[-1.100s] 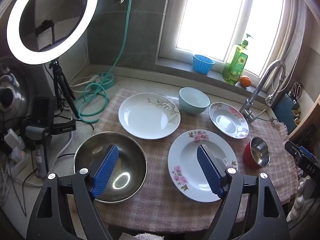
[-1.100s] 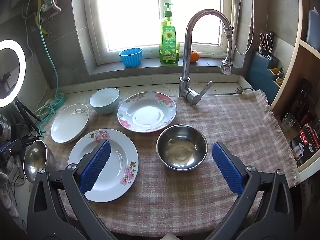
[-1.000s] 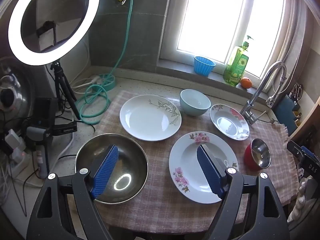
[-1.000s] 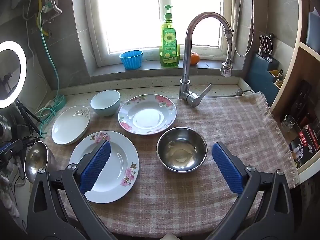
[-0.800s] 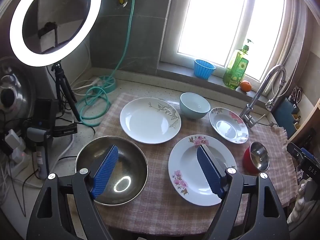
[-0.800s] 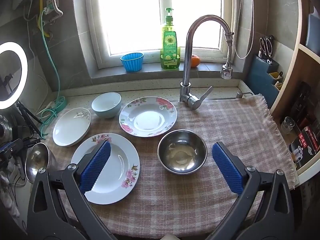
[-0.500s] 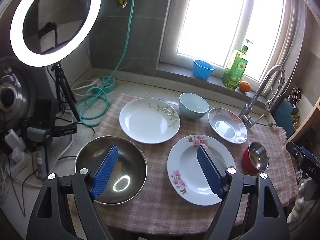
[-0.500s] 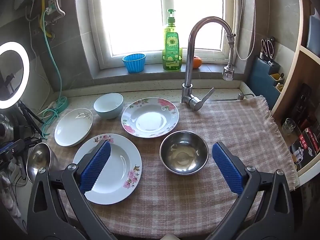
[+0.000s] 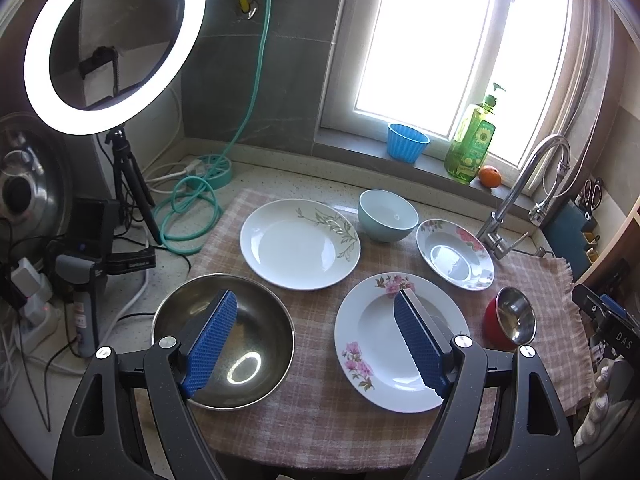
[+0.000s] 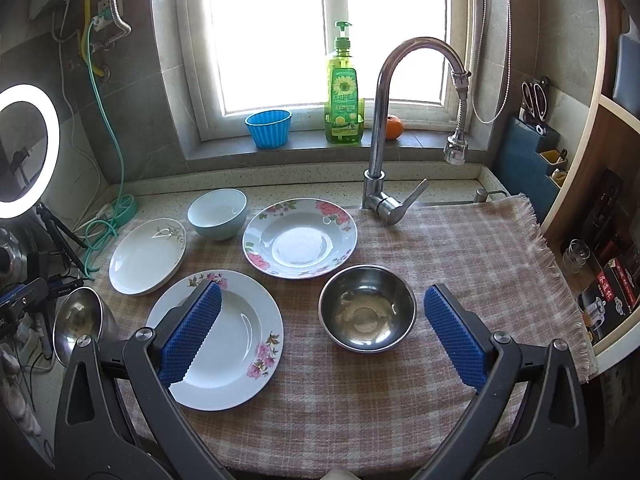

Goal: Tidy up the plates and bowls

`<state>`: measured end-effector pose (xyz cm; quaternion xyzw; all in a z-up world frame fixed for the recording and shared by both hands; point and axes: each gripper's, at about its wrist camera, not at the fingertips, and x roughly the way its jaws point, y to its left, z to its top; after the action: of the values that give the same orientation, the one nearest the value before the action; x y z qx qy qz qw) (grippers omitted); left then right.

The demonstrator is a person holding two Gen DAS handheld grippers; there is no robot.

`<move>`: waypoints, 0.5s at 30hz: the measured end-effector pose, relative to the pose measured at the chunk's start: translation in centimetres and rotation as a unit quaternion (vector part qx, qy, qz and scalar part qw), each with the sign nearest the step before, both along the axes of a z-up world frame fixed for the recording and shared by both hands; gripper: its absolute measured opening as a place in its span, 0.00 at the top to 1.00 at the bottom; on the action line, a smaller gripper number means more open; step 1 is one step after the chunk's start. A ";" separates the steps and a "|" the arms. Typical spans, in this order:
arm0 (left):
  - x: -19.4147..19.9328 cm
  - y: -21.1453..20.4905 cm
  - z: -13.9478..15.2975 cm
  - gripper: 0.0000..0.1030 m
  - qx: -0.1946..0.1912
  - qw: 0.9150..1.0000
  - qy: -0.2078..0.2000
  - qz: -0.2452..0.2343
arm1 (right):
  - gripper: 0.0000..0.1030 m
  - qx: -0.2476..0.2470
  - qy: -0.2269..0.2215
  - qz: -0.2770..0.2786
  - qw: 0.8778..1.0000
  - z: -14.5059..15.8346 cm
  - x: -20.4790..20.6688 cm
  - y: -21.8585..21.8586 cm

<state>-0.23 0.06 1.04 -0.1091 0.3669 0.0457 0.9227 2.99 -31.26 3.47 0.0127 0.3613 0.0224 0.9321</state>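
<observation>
- Plates and bowls lie spread singly over the checked cloth (image 10: pixel 460 248) on the surface; nothing is stacked yet.
- My left claw (image 9: pixel 316 340) is wide apart and holds nothing, hanging above the gap between the big steel bowl (image 9: pixel 256 332) and the rose plate (image 9: pixel 376 340).
- My right claw (image 10: pixel 324 336) is equally spread and holds nothing; the small steel bowl (image 10: pixel 367 306) sits just ahead between its blue pads, so I judge it the nearest first pick.

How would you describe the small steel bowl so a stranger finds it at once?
Find the faucet at the back of the checked cloth. Directly in front of it sits the small steel bowl. It alone has a red outside; the big steel bowl is bare metal.
</observation>
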 end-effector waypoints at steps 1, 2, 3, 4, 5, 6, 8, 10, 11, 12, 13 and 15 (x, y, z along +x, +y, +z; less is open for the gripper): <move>0.0 0.0 0.0 0.21 0.000 1.000 0.000 0.000 | 0.00 0.001 0.000 0.000 1.000 0.0 0.0 -0.1; 0.0 0.0 0.0 0.21 0.000 1.000 0.000 -0.001 | 0.00 0.001 -0.001 0.000 1.000 0.0 0.0 0.0; 0.0 0.0 0.0 0.21 0.000 1.000 0.000 0.000 | 0.00 0.000 -0.001 -0.001 1.000 0.0 0.0 0.0; 0.0 0.0 0.0 0.21 0.000 1.000 0.000 0.000 | 0.00 0.001 0.000 0.000 1.000 0.0 0.0 -0.1; 0.0 0.0 0.0 0.21 0.000 1.000 0.000 -0.001 | 0.00 0.001 0.000 0.000 1.000 0.1 0.1 0.0; 0.0 0.0 0.0 0.21 -0.001 1.000 0.000 -0.001 | 0.00 0.001 0.000 -0.001 1.000 0.1 0.1 0.0; 0.0 -0.1 0.0 0.21 0.000 1.000 0.001 -0.001 | 0.00 0.000 0.000 -0.001 1.000 0.0 0.1 0.0; 0.0 -0.1 0.0 0.21 0.000 1.000 0.001 -0.002 | 0.00 0.002 0.000 -0.001 1.000 0.0 0.1 -0.1; 0.0 -0.1 0.0 0.21 0.000 1.000 0.000 -0.001 | 0.00 0.002 0.000 -0.001 1.000 0.1 0.1 -0.1; 0.1 -0.1 0.0 0.21 -0.001 1.000 0.001 -0.001 | 0.00 0.001 -0.001 -0.001 1.000 0.0 0.1 -0.1; 0.1 -0.1 0.0 0.21 0.000 1.000 0.001 -0.002 | 0.00 0.001 0.000 -0.001 1.000 0.0 0.2 -0.1; 0.1 -0.1 0.0 0.21 0.000 1.000 0.001 -0.002 | 0.00 0.002 0.001 -0.002 1.000 0.0 0.3 -0.1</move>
<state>-0.16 -0.08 1.00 -0.1083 0.3678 0.0440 0.9225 3.25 -31.36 3.44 0.0153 0.3618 0.0217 0.9319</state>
